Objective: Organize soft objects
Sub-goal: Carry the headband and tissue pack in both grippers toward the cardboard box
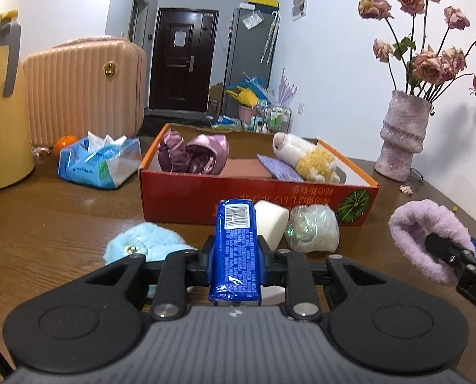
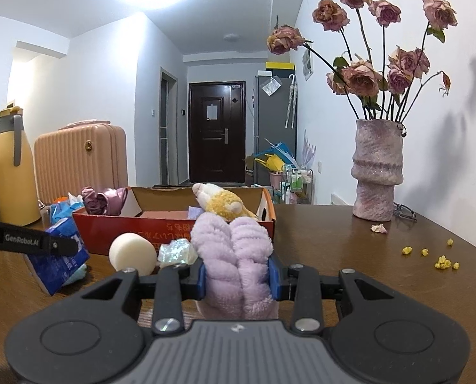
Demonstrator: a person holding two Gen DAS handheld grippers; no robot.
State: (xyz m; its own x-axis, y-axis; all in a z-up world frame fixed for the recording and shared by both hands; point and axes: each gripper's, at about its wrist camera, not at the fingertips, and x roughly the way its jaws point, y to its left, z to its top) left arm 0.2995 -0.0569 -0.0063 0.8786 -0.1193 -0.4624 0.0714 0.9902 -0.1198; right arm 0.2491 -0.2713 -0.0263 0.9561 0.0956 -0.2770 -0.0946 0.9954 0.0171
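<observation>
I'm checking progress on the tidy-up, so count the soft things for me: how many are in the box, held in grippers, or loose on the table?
In the red box: 3, the purple satin bundle, plush toy, lilac cloth.
Held: 2, the blue tissue pack in the left gripper, the lilac fuzzy cloth in the right gripper.
Loose on the table: 3, the blue fluffy item, white sponge, crinkly plastic bundle.
Total: 8.

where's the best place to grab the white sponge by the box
Grip the white sponge across its two broad flat faces, near the top, coming down from above. It stands on edge against the red box, with the plastic bag close on one side and the blue packet in the left gripper on the other, so a side approach looks crowded.
</observation>
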